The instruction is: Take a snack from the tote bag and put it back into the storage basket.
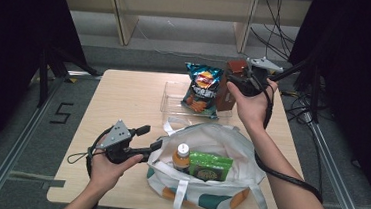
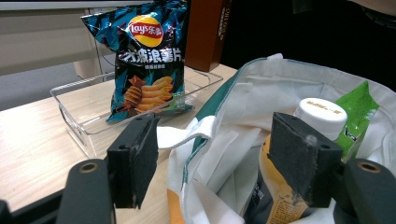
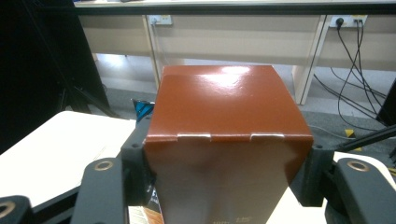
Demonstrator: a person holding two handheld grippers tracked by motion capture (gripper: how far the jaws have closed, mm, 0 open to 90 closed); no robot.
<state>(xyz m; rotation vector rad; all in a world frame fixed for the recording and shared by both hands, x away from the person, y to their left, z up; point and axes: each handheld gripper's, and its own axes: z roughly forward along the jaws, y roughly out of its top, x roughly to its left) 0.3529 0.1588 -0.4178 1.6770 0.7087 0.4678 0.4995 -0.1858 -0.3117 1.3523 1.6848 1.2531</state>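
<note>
Tabletop tray (image 1: 174, 91) stands partly hidden behind chip bag (image 1: 202, 88).

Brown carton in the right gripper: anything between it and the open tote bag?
Nothing visible. The tall brown cardboard carton sits clamped in the right gripper beside the chip bag in the clear tray; bare table lies before the white canvas tote bag.
</note>
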